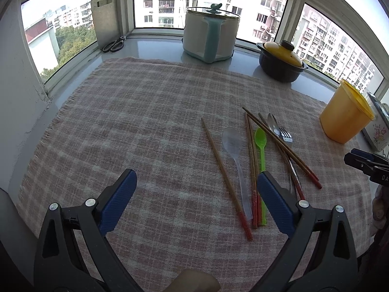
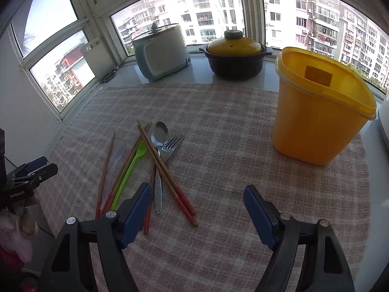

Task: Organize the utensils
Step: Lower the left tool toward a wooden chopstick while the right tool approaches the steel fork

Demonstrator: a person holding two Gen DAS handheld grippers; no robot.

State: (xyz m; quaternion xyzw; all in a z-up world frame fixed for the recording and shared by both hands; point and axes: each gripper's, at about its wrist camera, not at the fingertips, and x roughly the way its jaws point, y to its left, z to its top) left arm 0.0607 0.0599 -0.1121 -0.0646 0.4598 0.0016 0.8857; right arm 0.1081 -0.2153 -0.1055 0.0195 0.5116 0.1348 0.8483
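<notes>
Blue-padded left gripper (image 1: 195,189), right gripper (image 2: 197,200) tilted down, agape.

In the left wrist view, the right gripper (image 1: 364,164) is cut off by the right edge, so its jaws cannot be judged there. A flowered white container (image 1: 378,131) stands half hidden behind the yellow bin (image 1: 345,116). The handles of the metal spoon (image 2: 159,133) and fork (image 2: 170,146) lie partly under crossed chopsticks (image 2: 167,172). The clear plastic spoon (image 2: 116,155) is faint against the cloth.
</notes>
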